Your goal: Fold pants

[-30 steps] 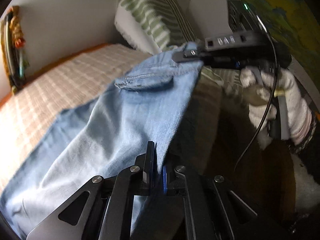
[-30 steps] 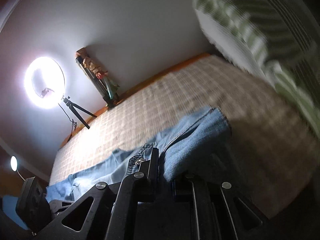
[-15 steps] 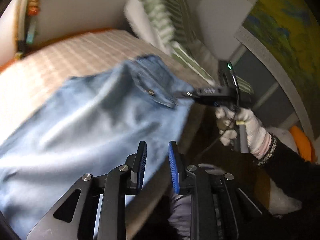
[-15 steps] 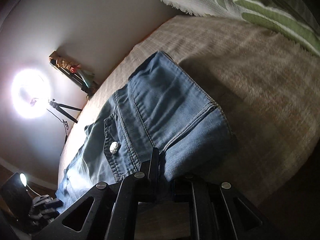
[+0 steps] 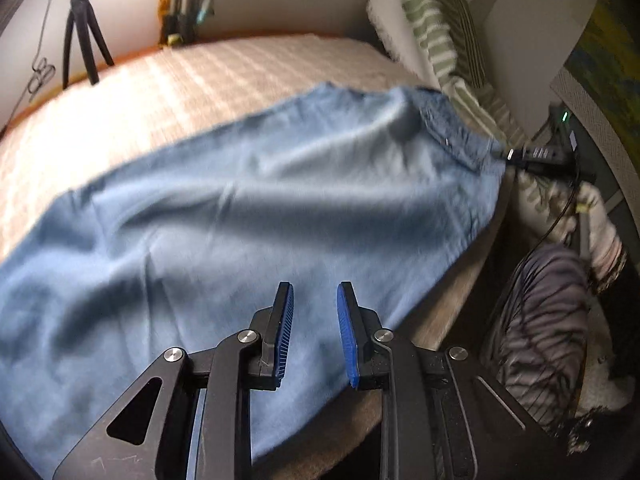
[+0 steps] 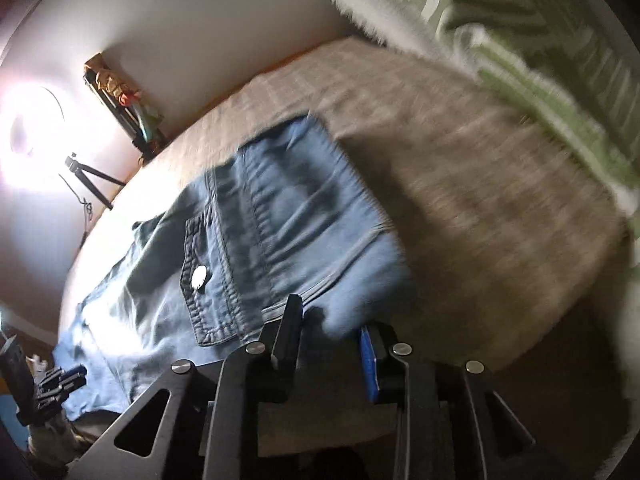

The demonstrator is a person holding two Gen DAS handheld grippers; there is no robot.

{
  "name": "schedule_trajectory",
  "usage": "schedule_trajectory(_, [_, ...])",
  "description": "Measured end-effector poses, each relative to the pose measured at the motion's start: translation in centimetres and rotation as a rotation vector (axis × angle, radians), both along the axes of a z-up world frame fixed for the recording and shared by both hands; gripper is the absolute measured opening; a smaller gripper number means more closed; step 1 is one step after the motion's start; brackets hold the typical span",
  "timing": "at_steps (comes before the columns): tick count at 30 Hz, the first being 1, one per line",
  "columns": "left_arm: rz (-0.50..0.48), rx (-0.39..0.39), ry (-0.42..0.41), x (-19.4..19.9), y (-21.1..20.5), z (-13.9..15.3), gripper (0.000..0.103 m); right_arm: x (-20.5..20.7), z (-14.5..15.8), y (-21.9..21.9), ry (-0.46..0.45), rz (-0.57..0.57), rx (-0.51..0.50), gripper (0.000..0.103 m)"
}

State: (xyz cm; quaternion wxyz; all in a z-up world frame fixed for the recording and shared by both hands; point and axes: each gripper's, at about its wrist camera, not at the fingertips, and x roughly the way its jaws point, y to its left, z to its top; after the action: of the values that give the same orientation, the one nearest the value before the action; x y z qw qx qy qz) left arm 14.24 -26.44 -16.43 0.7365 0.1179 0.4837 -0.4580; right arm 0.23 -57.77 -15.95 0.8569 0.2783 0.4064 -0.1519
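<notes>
1. Pants (image 5: 248, 208) lie spread across the bed (image 5: 192, 80).
2. Left gripper (image 5: 314, 332): jaws apart, empty, above the pants' near edge.
3. Right gripper (image 6: 330, 344): jaws apart at the waistband corner.

Bare bed (image 6: 480, 184) lies open between the pants (image 6: 280, 216) and the striped pillow (image 6: 540, 52); a tripod (image 5: 82, 32) stands along the far edge.
</notes>
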Motion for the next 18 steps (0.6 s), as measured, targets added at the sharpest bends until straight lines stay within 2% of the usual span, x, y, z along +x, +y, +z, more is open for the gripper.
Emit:
schedule_trajectory(4, [-0.015, 0.013, 0.01, -0.9, -0.5, -1.5, 0.021, 0.0, 4.6, 1.2, -0.103, 0.046, -0.101, 0.037])
schedule_trajectory(6, [-0.006, -0.007, 0.005, -1.0, -0.5, -1.7, 0.021, 1.5, 6.4, 2.4, -0.135, 0.113, -0.131, 0.047])
schedule_trajectory(10, [-0.007, -0.017, 0.013, -0.8, 0.1, -1.8, 0.021, 6.5, 9.2, 5.5, -0.143, 0.288, -0.21, 0.049])
schedule_trajectory(11, [-0.012, -0.013, 0.009, -0.8, 0.0, -1.7, 0.021, 7.8, 9.5, 6.3, -0.146, 0.344, -0.222, 0.055])
schedule_trajectory(12, [-0.014, -0.012, 0.007, -0.8, 0.1, -1.7, 0.021, 9.8, 9.5, 7.6, -0.138, 0.425, -0.221, 0.066])
schedule_trajectory(15, [-0.019, -0.014, 0.006, -0.8, 0.5, -1.7, 0.021, 14.3, 8.3, 10.5, -0.12, 0.536, -0.211, 0.068])
schedule_trajectory(18, [-0.011, -0.02, 0.019, -0.5, 1.0, -1.7, 0.021, 17.9, 6.3, 12.1, -0.113, 0.588, -0.157, 0.067])
